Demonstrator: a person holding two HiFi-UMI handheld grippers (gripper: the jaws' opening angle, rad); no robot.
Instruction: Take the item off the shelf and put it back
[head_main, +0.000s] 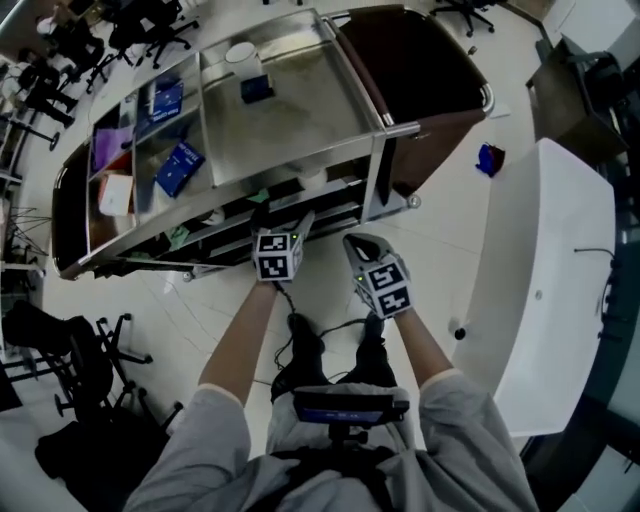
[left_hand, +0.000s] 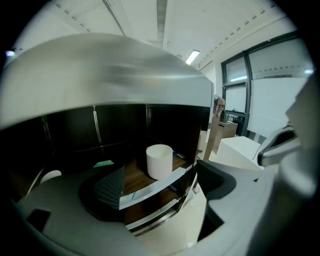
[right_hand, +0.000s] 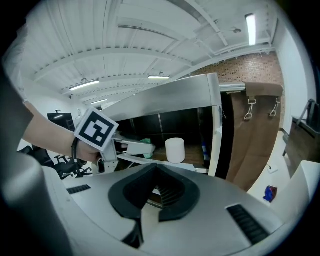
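A white cup (left_hand: 159, 161) stands upright on the wooden middle shelf (left_hand: 135, 175) of a steel cart (head_main: 300, 120); the right gripper view shows the cup (right_hand: 175, 149) too. My left gripper (left_hand: 160, 185) faces it with the jaws wide apart and nothing between them, short of the shelf edge. The head view shows the left gripper (head_main: 283, 228) right at the cart's front. My right gripper (right_hand: 155, 167) hangs further back, its pads meeting at the tips with nothing held; it also shows in the head view (head_main: 360, 243). The left gripper (right_hand: 131, 146) reaches toward the shelf in the right gripper view.
The cart's top holds another white cup (head_main: 241, 52) and a dark blue box (head_main: 256, 89); blue packs (head_main: 178, 167) fill side bins. A green item (left_hand: 103, 163) lies deeper on the shelf. A brown fabric bag (right_hand: 255, 135) hangs at the cart's end. A white counter (head_main: 545, 290) stands at the right.
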